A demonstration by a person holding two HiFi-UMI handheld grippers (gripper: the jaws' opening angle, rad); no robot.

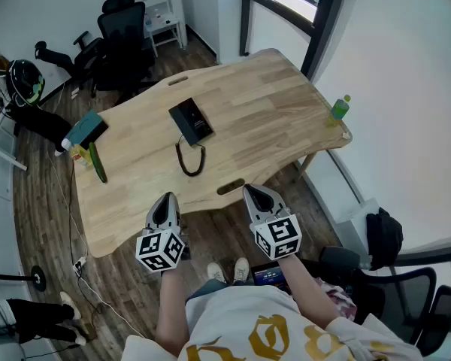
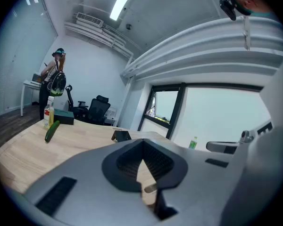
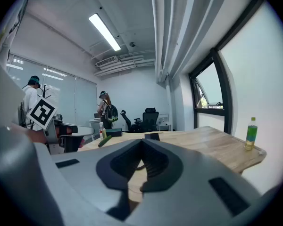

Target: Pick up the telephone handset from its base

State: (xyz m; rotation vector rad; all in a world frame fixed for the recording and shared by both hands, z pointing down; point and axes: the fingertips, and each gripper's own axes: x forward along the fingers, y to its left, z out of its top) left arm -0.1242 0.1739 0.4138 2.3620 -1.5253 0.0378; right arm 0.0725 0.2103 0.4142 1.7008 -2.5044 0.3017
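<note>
A black telephone (image 1: 192, 120) lies on the wooden table (image 1: 270, 119) near its middle, the handset resting on the base and a coiled black cord (image 1: 189, 161) looping toward the near edge. From the left gripper view the telephone (image 2: 121, 135) is a small dark shape beyond the jaws; in the right gripper view the telephone (image 3: 152, 136) also sits far off. My left gripper (image 1: 166, 199) and right gripper (image 1: 257, 192) hover side by side over the table's near edge, well short of the phone. Both are shut with nothing in them, the left gripper (image 2: 142, 142) and right gripper (image 3: 141, 141) tips meeting.
A cucumber (image 1: 98, 162), a small bottle (image 1: 79, 155) and a teal box (image 1: 86, 128) lie at the table's left end. A green bottle (image 1: 340, 108) stands at the right corner. Black office chairs (image 1: 124, 40) and a person (image 1: 19, 89) are beyond the table's left end.
</note>
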